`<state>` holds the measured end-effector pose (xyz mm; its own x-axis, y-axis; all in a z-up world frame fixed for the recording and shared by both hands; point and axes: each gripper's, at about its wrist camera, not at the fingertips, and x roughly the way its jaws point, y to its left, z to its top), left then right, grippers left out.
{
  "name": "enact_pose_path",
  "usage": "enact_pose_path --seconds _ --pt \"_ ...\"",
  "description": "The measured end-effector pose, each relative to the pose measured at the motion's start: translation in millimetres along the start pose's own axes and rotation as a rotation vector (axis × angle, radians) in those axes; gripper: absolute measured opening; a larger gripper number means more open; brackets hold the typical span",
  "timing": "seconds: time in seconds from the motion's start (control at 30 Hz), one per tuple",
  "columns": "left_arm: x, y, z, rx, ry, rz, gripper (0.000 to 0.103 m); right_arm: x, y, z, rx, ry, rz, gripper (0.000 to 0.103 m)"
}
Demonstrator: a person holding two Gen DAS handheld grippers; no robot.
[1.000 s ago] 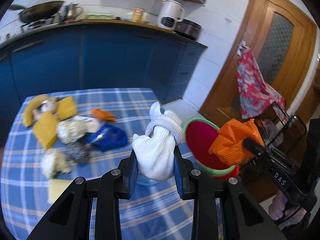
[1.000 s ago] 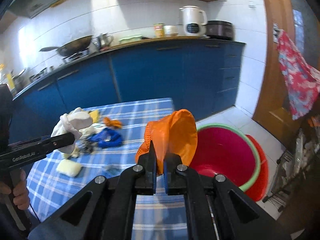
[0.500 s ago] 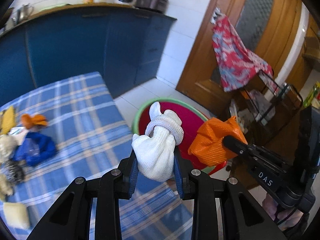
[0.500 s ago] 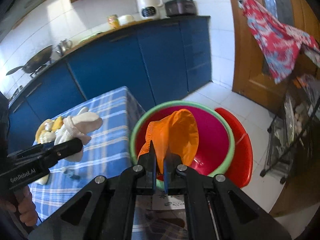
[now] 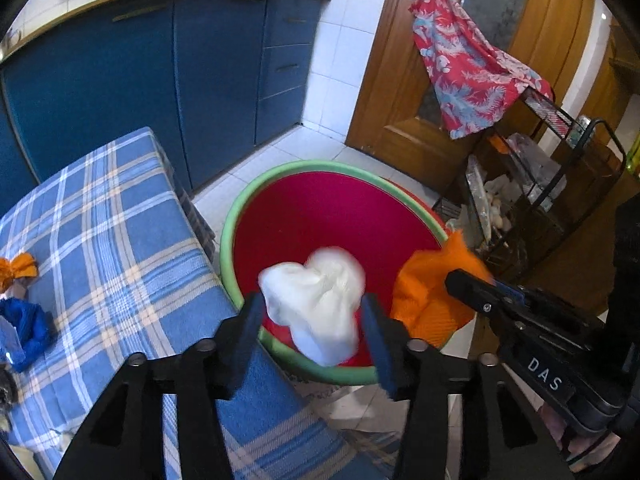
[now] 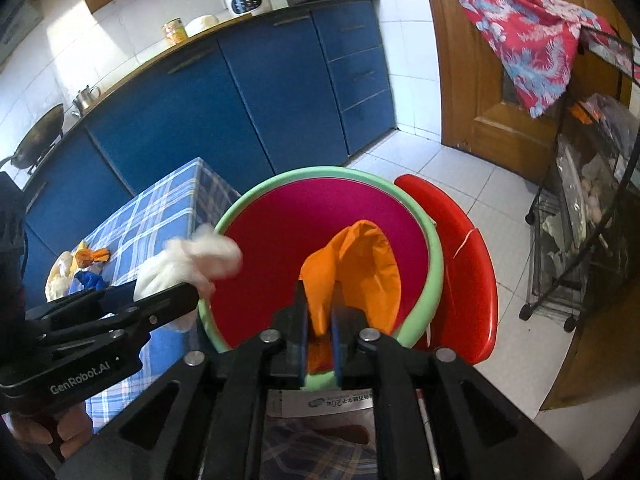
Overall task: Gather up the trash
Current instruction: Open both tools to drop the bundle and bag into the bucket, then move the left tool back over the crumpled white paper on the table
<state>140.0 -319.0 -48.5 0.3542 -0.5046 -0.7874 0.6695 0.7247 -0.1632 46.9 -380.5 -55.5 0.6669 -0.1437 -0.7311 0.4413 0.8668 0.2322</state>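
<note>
Over the red basin, the left gripper gapes around a blurred white bundle; the right gripper pinches an orange bag.

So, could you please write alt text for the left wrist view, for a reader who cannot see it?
Open left tongs frame a blurred white bundle above a red basin with a green rim on the floor. To the right, the right tongs grip orange trash; a blue plaid table is on the left.

Blue cabinets, white tile floor, wood door.
</note>
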Motion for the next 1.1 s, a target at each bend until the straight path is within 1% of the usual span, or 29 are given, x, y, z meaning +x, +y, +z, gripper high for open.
enact_pose_path --seconds 0.03,0.07,0.13,0.3,0.4,0.47,0.53,0.67,0.9,1.1 --pt "-1.6 -0.4 0.2 0.003 -0.006 0.007 0.060 0.6 -1.5 0.3 0.006 -0.001 0.002 0.028" --pt "-2.1 -0.4 0.4 0.007 -0.010 0.014 0.061 0.6 -3.6 0.6 0.014 -0.005 0.005 0.034" --pt "-4.7 0.5 0.8 0.008 -0.013 0.026 0.061 -1.4 -5.9 1.0 0.024 -0.017 0.014 0.034" --pt "-14.9 10.7 0.0 -0.026 -0.024 0.040 0.061 -11.4 -3.9 1.9 0.041 -0.039 0.019 0.037" --pt "-25.4 17.4 -3.2 -0.048 -0.036 0.049 0.061 -20.6 -1.1 0.9 0.036 -0.054 0.024 0.042" --pt "-34.1 23.0 -6.5 -0.063 -0.047 0.054 0.061 -27.7 2.7 -1.2 0.033 -0.064 0.028 0.047" --pt "-43.9 28.6 -10.7 -0.083 -0.057 0.056 0.061 -35.1 7.9 -4.0 0.028 -0.073 0.027 0.050" --pt "-64.3 42.3 -20.1 -0.118 -0.079 0.066 0.061 -48.7 20.1 -10.5 0.023 -0.081 0.044 0.051" --pt "-101.8 79.0 -38.7 -0.200 -0.112 0.139 0.061 -66.3 51.6 -25.7 -0.015 -0.083 0.098 0.052" --pt "-131.5 104.2 -57.6 -0.224 -0.134 0.192 0.061 -70.6 79.7 -32.3 -0.050 -0.079 0.146 0.052"
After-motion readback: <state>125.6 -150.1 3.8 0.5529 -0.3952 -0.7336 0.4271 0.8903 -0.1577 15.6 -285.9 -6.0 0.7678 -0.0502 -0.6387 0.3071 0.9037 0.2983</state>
